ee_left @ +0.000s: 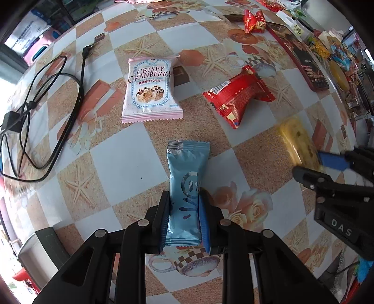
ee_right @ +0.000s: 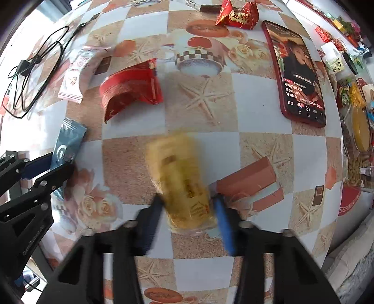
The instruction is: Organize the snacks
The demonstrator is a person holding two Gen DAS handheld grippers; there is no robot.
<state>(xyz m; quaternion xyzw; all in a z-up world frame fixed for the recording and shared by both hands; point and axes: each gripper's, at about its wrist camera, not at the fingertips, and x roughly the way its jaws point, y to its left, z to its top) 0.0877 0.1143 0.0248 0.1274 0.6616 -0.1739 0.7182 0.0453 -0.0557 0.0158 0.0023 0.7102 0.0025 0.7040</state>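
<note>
the light-blue foil snack packet (ee_left: 185, 187) lies lengthwise on the checkered, flower-and-starfish printed tablecloth (ee_left: 116, 168), its lower half clamped between the blue pads of the left gripper (ee_left: 184, 217), which pinches it at both long edges. in the right wrist view the same packet (ee_right: 67, 142) appears at the left edge, gripped by the black linkage there.

the yellow translucent-wrapped snack bar (ee_right: 184, 182) sits between the blue pads of the right gripper (ee_right: 187, 210); the pads touch its sides, so the gripper is pinched on it. this view is motion-blurred, so finer detail of the wrapper cannot be read. in the left wrist view the bar (ee_left: 298, 145) lies at the right, with the right gripper's blue pad at its near end.

beyond the blue packet lies the pink-and-white "crispy cranberry" packet (ee_left: 152, 90), flat and apart from it. to its right lies the red crinkled foil packet (ee_left: 238, 95). farther back rests a small red wrapped candy (ee_left: 254, 22). a red-cased smartphone (ee_right: 298, 74) with a lit screen lies face up near the table's right side. a black coiled cable (ee_left: 42, 117) lies at the left.
</note>
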